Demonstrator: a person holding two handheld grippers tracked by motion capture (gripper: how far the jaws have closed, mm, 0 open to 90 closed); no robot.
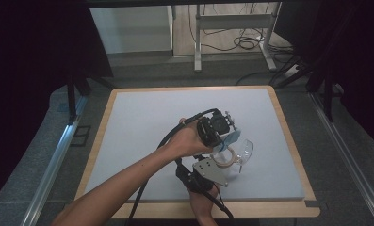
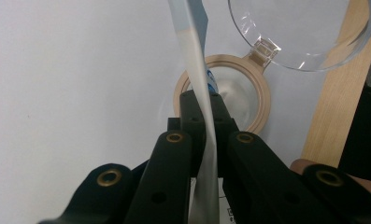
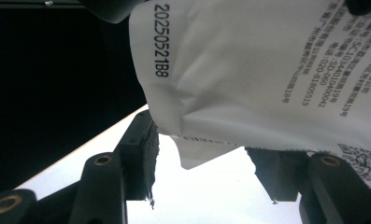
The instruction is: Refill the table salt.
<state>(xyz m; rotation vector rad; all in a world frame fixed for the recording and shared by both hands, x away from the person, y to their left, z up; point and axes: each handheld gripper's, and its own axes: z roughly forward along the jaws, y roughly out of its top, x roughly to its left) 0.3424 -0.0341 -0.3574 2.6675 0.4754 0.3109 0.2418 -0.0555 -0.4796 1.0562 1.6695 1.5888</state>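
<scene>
High view, left to right: grey tabletop (image 1: pixel 142 122) bare left of the jar (image 1: pixel 225 157). Left tongs (image 1: pixel 224 136) hang just above the jar, clenched on a white-and-blue packet (image 1: pixel 231 138). Right tongs (image 1: pixel 220 162) come at the jar from the near side. The clear hinged lid (image 1: pixel 245 148) is flipped open to the jar's right.

Left gripper view: left tongs (image 2: pixel 206 112) pinch the packet (image 2: pixel 197 70) edge-on, straight over the tan jar rim (image 2: pixel 262 107); lid (image 2: pixel 304 32) beyond and to the right.

Right gripper view: right tongs (image 3: pixel 206 163) stand half apart, and a ragged lower corner of the packet (image 3: pixel 248 70) hangs between them, touching neither pad. Cannot tell whether they press on the clear jar.

Risks, as judged:
- Packet is off-centre toward the jar's left rim; contents could spill onto the tabletop.
- If the jar is unsteadied, a nudge from the packet could shift or tip it.
- The open lid could swing back into the way.
</scene>
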